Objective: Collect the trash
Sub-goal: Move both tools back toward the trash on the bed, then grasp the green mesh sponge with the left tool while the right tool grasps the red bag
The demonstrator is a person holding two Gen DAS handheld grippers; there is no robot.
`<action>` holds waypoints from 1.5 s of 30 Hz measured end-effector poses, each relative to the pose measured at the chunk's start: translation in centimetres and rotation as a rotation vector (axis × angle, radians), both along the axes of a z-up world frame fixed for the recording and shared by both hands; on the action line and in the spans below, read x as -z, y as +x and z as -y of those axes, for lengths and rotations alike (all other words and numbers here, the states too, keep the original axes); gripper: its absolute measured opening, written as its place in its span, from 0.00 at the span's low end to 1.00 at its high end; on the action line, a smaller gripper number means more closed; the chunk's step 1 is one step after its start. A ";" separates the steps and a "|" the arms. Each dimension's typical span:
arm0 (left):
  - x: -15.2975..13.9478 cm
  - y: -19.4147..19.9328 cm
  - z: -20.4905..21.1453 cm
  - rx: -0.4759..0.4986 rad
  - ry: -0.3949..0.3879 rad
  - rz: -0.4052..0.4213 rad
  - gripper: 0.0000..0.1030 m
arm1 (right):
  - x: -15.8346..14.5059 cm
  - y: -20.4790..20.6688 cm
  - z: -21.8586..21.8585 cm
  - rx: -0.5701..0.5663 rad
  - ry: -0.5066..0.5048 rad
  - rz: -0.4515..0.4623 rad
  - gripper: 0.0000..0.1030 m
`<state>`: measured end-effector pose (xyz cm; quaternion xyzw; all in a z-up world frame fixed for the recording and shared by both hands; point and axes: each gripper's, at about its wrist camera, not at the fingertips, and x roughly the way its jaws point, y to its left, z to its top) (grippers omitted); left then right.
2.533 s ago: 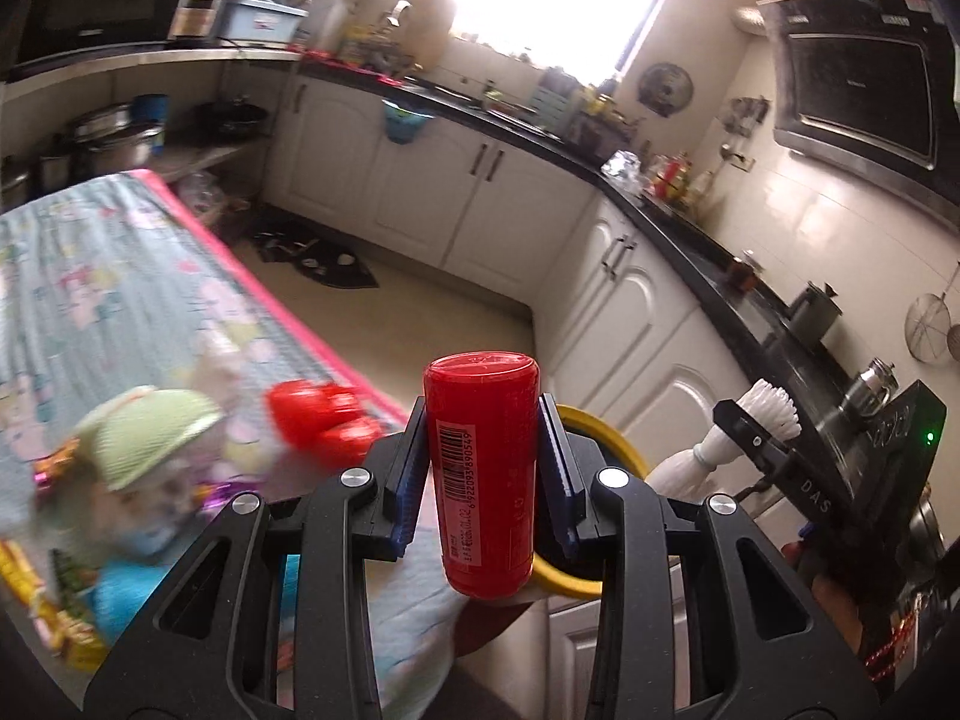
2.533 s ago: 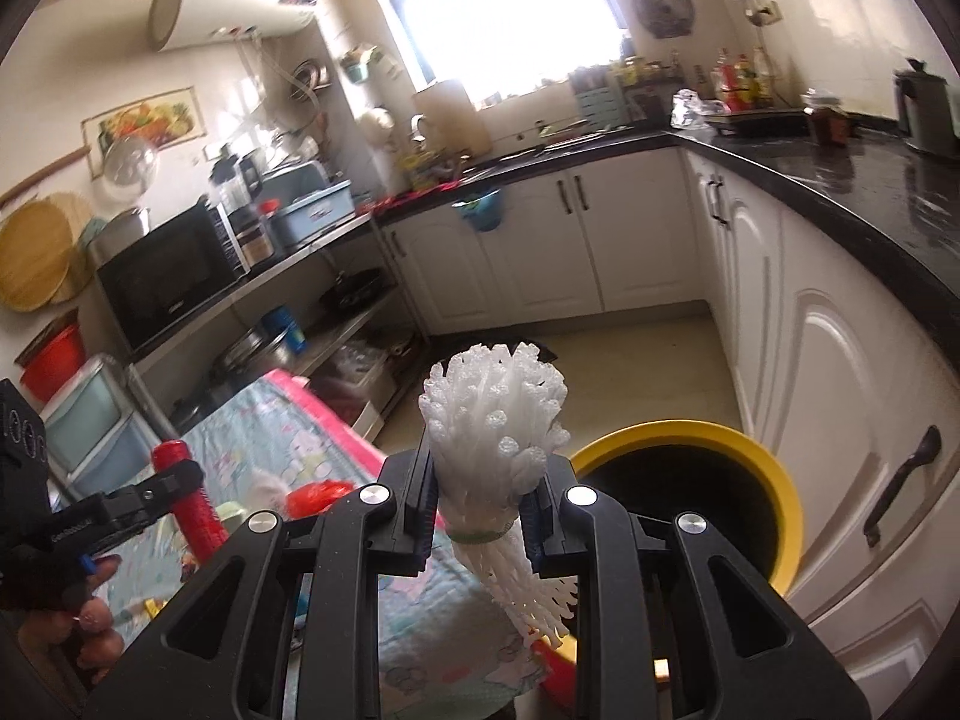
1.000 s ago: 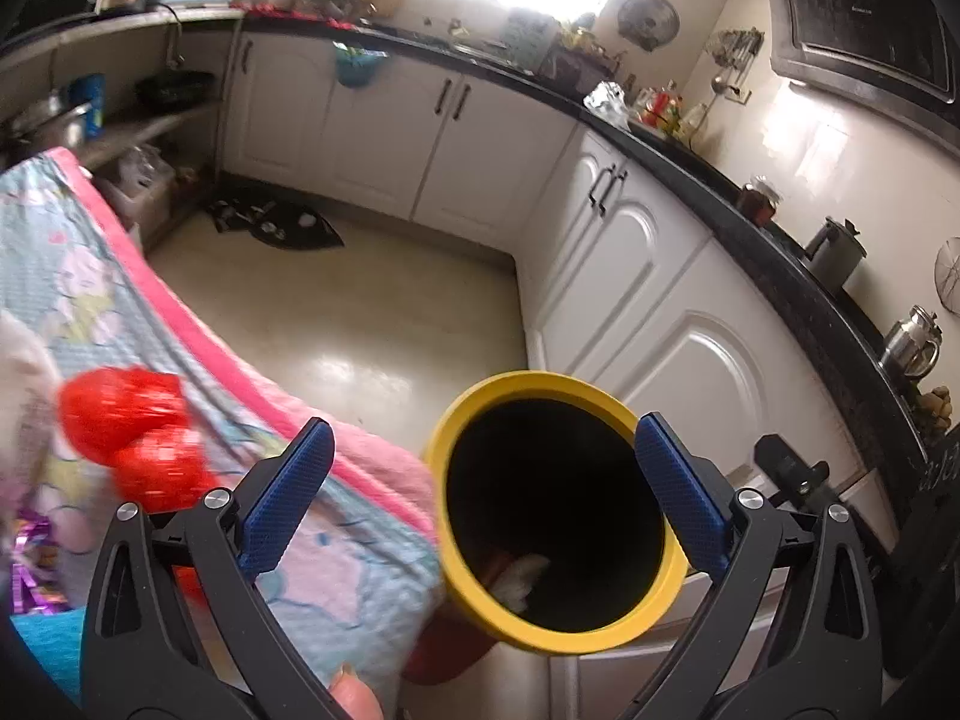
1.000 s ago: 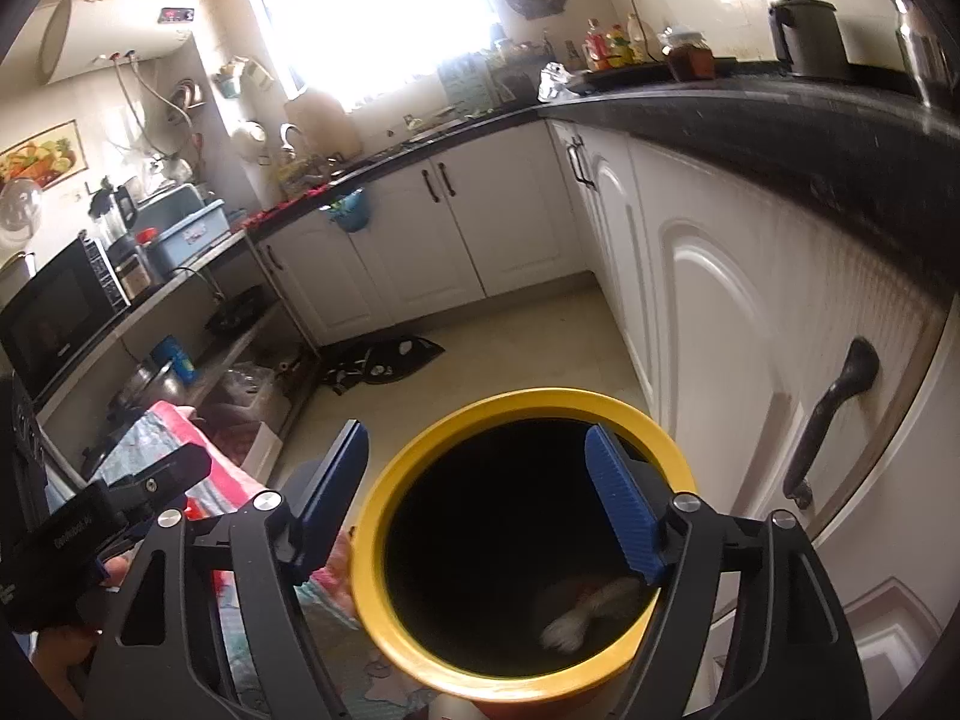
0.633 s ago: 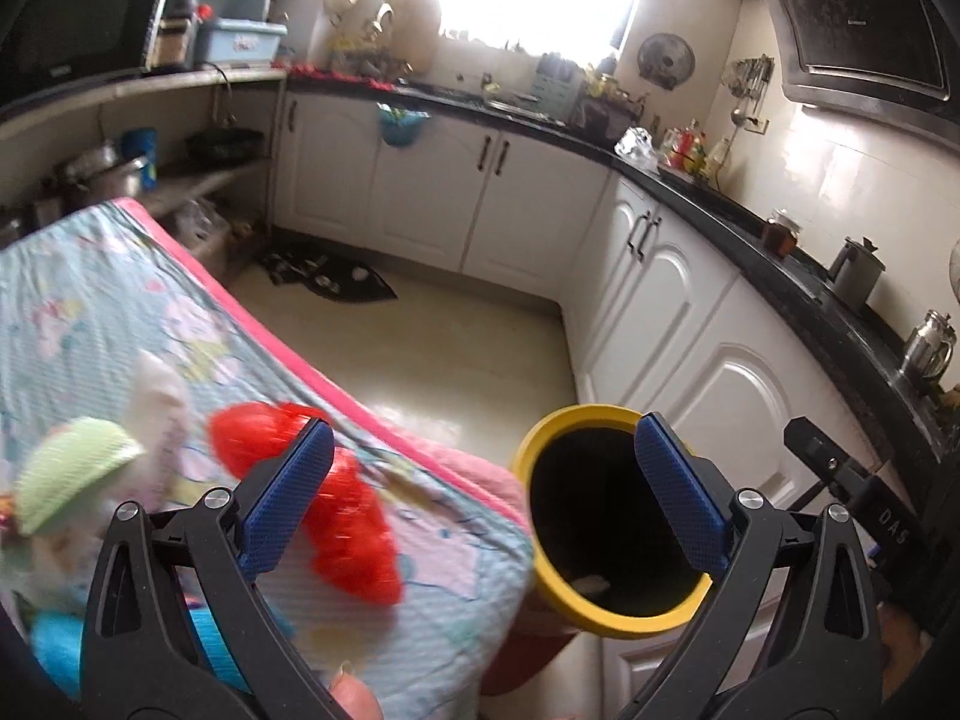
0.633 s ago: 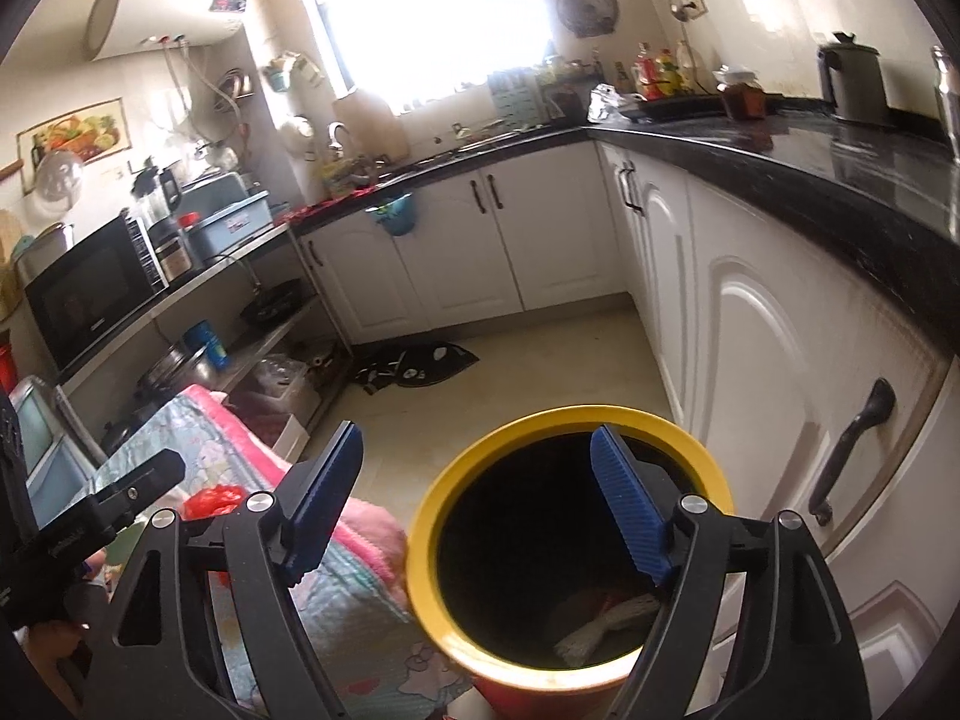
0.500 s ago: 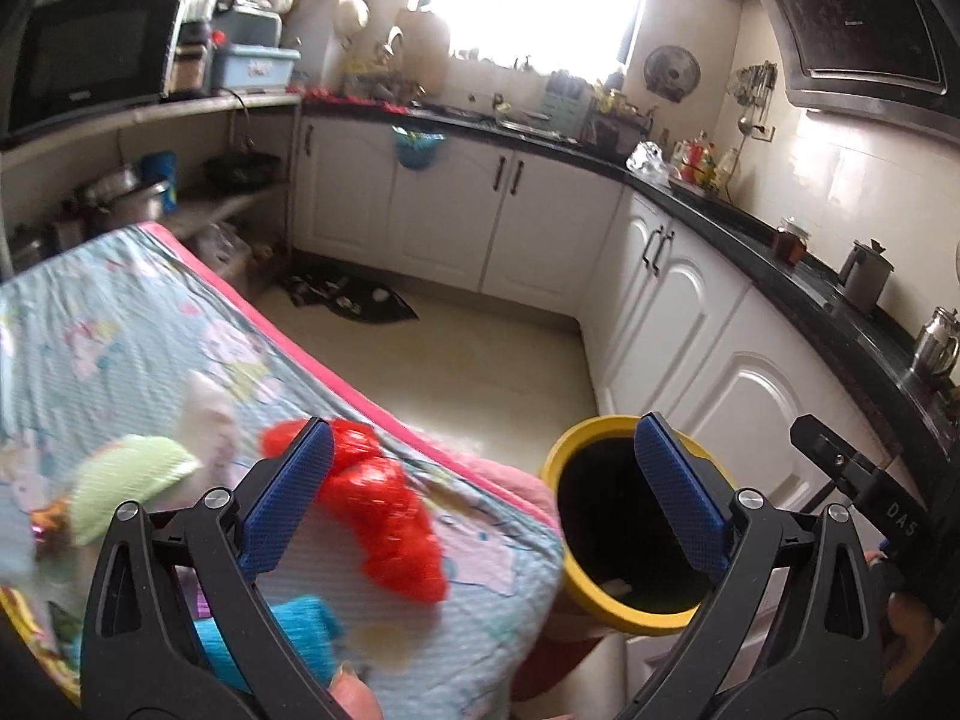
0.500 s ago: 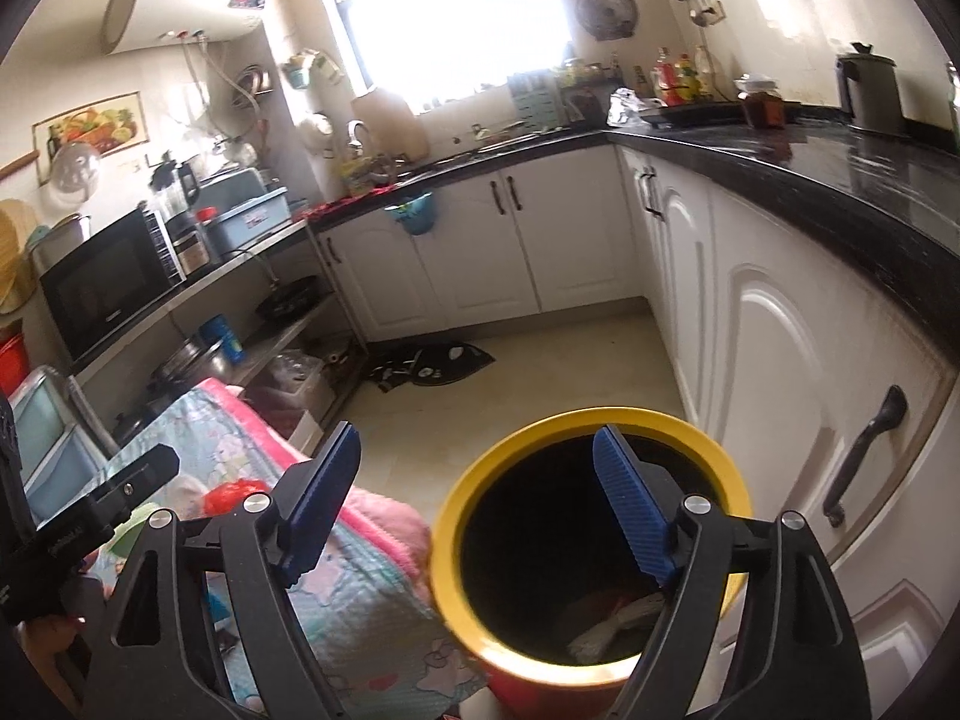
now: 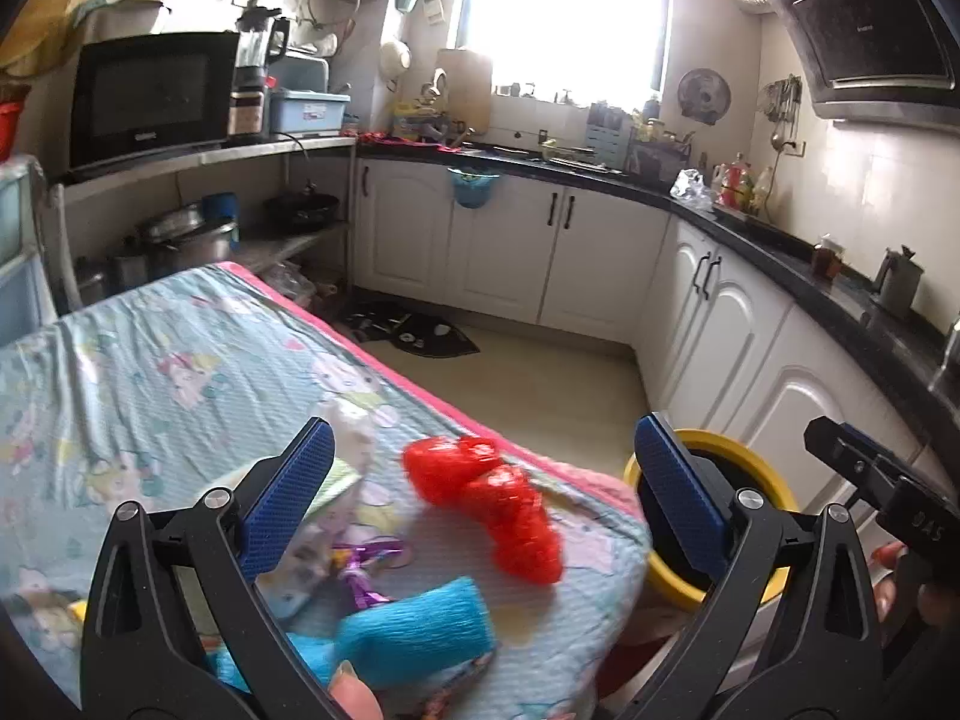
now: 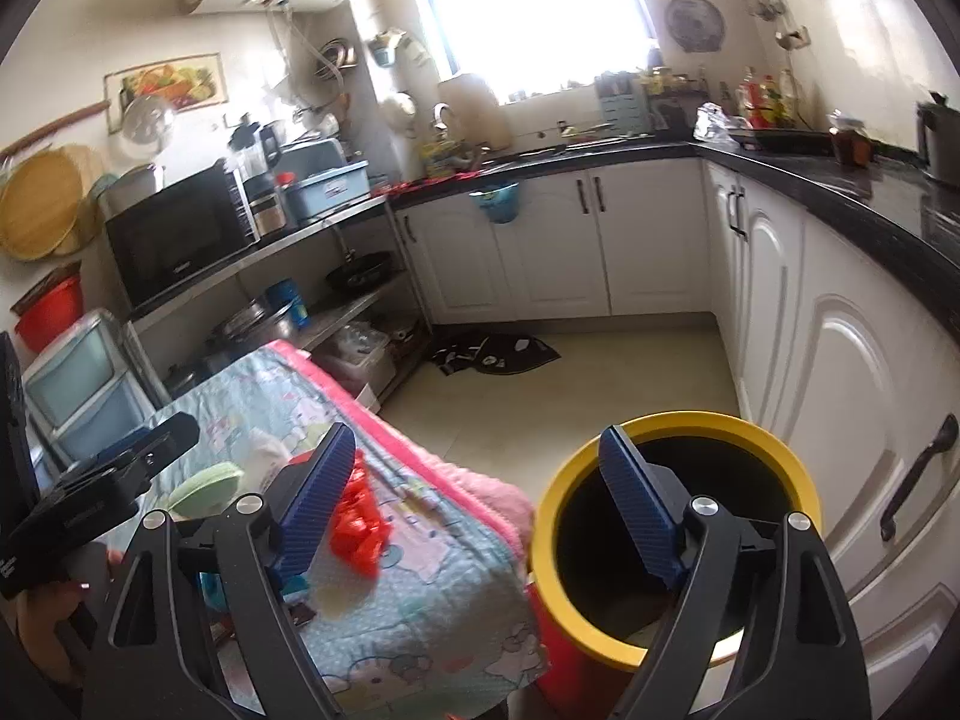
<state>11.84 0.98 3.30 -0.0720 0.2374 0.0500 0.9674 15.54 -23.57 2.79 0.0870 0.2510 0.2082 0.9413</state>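
We saw the trash still spread over the bench (image 9: 150, 360), which was covered by a blue cartoon-print cloth with a pink edge: a crumpled red plastic bag (image 9: 486, 504) lay near the bench's end, a roll of blue crepe paper (image 9: 414, 630) sat nearer the camera, a purple foil wrapper (image 9: 366, 570) lay between them, and a pale green item (image 10: 204, 483) rested further back. Just beyond the bench end stood the yellow-rimmed trash bin (image 10: 672, 426), its dark inside mostly hidden. Our left gripper (image 9: 480, 492) hovered above the red bag with its fingers spread wide and nothing between them. Our right gripper (image 10: 474, 504) hung over the gap between bench and bin; its fingers had just been opening further and held nothing. White kitchen cabinets (image 10: 648, 240) lined the walls behind.
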 end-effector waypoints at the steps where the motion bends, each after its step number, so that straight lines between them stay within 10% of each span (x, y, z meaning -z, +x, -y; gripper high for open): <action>1: 0.0 -0.2 -0.3 -0.004 0.007 -0.001 0.90 | -0.1 -0.2 -0.4 -0.012 -0.003 0.001 0.79; 20: 3.1 -3.0 -7.4 -0.047 0.105 -0.142 0.90 | 2.2 0.2 -8.8 -0.211 -0.117 -0.066 0.80; 39: 6.1 2.6 -8.3 0.016 0.229 -0.306 0.90 | 7.7 6.9 -15.9 -0.313 -0.227 -0.263 0.79; 45: 6.4 3.8 -8.9 0.024 0.215 -0.335 0.87 | 9.3 8.4 -18.4 -0.343 -0.237 -0.323 0.59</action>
